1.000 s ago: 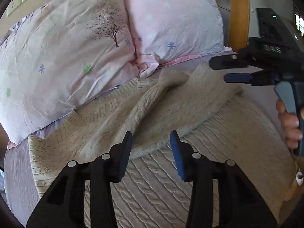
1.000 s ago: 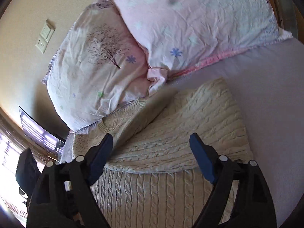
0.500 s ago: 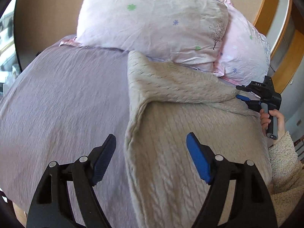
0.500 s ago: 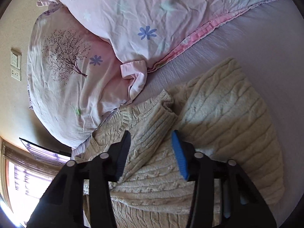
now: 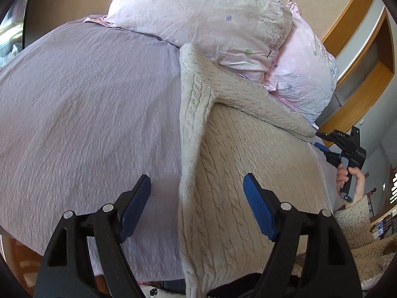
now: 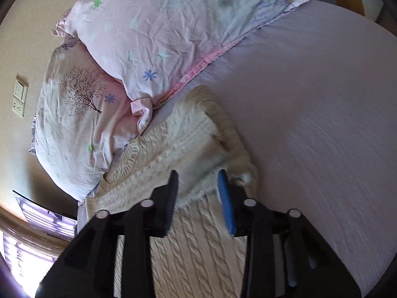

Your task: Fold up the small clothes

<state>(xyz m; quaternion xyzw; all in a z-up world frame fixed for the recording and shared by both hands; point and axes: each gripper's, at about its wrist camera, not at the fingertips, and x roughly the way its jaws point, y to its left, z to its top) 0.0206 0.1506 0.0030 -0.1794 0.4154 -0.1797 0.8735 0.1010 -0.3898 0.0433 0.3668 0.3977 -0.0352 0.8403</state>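
Observation:
A cream cable-knit sweater (image 5: 248, 154) lies on the lilac bedspread (image 5: 86, 104), its upper part folded over. My left gripper (image 5: 197, 208) is open and empty, hovering above the sweater's left folded edge. My right gripper (image 6: 198, 196) has its jaws partly closed around a bunched fold of the sweater (image 6: 178, 144) near the top edge; the cloth sits between the pads. The right gripper also shows in the left wrist view (image 5: 322, 141), at the sweater's far right corner, held by a hand.
Two pink floral pillows (image 5: 211, 19) (image 6: 161, 32) lie against the wall just beyond the sweater. A wooden frame (image 5: 352, 57) stands at the right. Wall sockets (image 6: 19, 99) are at the left. The bed's front edge (image 5: 82, 273) is below my left gripper.
My left gripper has let go, opened wide and pulled back to the sweater's left edge. My right gripper has narrowed its jaws around a fold of the sweater and shifted rightward along the top.

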